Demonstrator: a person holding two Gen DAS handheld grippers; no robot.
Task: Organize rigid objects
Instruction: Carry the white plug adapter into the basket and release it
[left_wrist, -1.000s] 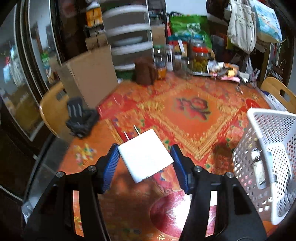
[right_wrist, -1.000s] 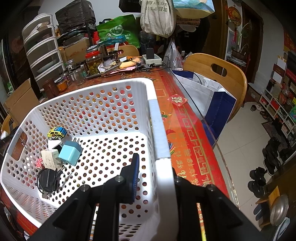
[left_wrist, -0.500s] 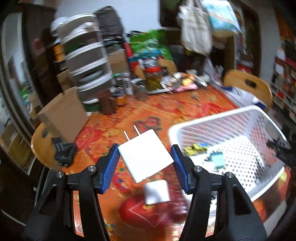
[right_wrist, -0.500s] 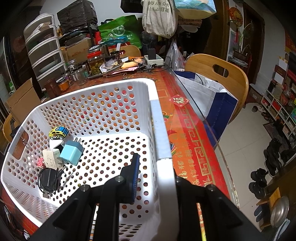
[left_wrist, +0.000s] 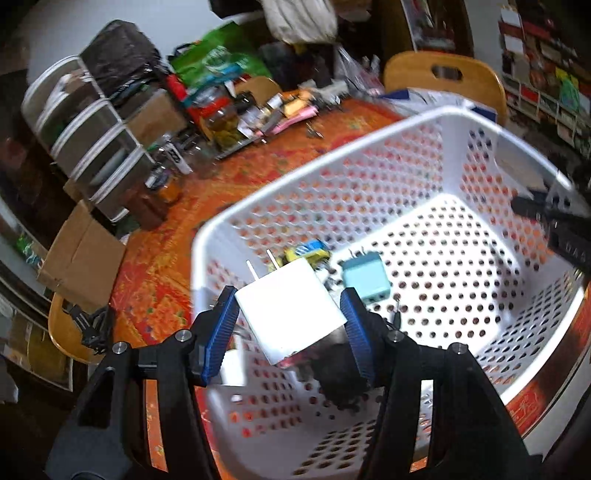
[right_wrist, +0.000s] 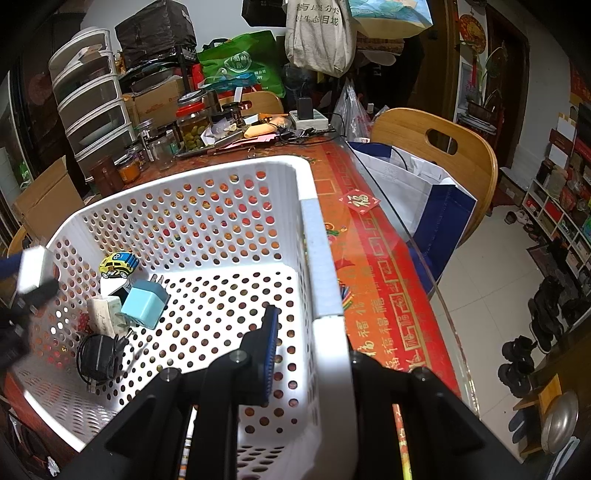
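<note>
My left gripper is shut on a white two-prong charger, its blue pads pressing both sides. It hangs over the left part of the white perforated basket. On the basket floor lie a teal charger, a yellow toy car, a cream adapter and a black adapter. My right gripper is shut on the basket's near rim. The white charger also shows at the left edge of the right wrist view.
The basket stands on a red and orange tablecloth near the table's right edge. Jars and clutter fill the far end. Plastic drawers and a cardboard box are at the left. A wooden chair holds a bag.
My left gripper has carried the white charger sideways from over the bare tablecloth to above the basket, rolling as it went. The right gripper has kept still on the rim.
</note>
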